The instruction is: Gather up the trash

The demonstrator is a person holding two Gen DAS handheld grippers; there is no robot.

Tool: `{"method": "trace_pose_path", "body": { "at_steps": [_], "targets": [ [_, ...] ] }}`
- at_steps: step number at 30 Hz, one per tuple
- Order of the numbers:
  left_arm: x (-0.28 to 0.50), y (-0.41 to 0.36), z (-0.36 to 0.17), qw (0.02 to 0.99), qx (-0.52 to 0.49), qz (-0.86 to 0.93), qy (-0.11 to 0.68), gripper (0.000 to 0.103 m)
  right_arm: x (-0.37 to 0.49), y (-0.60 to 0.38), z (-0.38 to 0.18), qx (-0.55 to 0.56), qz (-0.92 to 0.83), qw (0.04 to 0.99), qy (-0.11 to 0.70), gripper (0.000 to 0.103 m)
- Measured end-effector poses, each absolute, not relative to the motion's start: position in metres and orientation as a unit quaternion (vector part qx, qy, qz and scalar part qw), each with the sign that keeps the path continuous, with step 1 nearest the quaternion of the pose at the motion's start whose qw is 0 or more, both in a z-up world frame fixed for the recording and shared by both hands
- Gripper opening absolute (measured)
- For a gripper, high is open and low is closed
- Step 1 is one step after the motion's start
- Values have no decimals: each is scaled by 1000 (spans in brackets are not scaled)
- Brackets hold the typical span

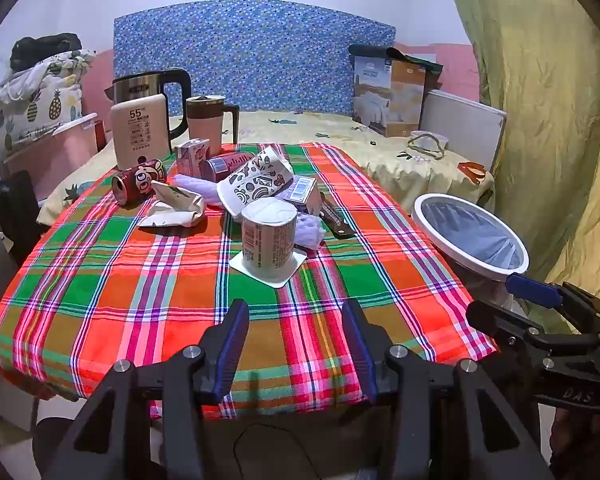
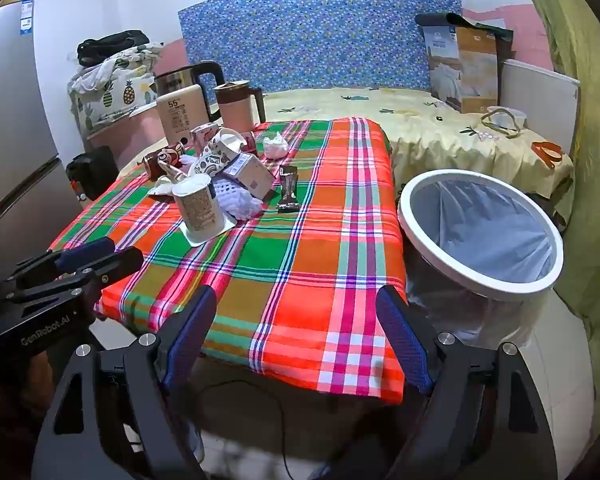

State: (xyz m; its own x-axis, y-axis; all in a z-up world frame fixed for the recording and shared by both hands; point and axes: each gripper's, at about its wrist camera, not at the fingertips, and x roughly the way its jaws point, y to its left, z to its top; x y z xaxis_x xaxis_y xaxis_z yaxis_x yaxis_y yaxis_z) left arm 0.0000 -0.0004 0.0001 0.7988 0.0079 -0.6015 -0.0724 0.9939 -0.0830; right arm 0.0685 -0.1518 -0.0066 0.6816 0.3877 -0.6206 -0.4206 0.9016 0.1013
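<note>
Trash lies heaped on the plaid-covered table [image 1: 140, 300]: an upside-down paper cup [image 1: 269, 242], a patterned crushed cup [image 1: 256, 184], a red can [image 1: 138, 185], crumpled paper [image 1: 176, 208], small cartons [image 1: 302, 196] and a dark wrapper [image 2: 288, 192]. A white-rimmed bin [image 2: 480, 232] with a grey liner stands at the table's right side. My left gripper [image 1: 296, 344] is open and empty over the table's near edge. My right gripper [image 2: 300, 336] is open and empty at the near right corner, next to the bin.
A steel kettle [image 1: 152, 88], a beige box marked 55 [image 1: 140, 136] and a pink mug [image 1: 206, 124] stand at the table's far left. Behind is a bed with a yellow sheet [image 1: 340, 128] and a cardboard box [image 1: 388, 92]. A green curtain [image 1: 540, 100] hangs at right.
</note>
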Motion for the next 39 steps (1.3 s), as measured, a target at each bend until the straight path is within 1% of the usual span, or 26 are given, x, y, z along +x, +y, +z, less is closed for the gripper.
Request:
{"method": "trace_pose_path", "body": {
  "at_steps": [39],
  "targets": [
    [0,-5,9,948,-56,21,314,48,66,-149,-4,-26,223,919,325,83]
  ]
}}
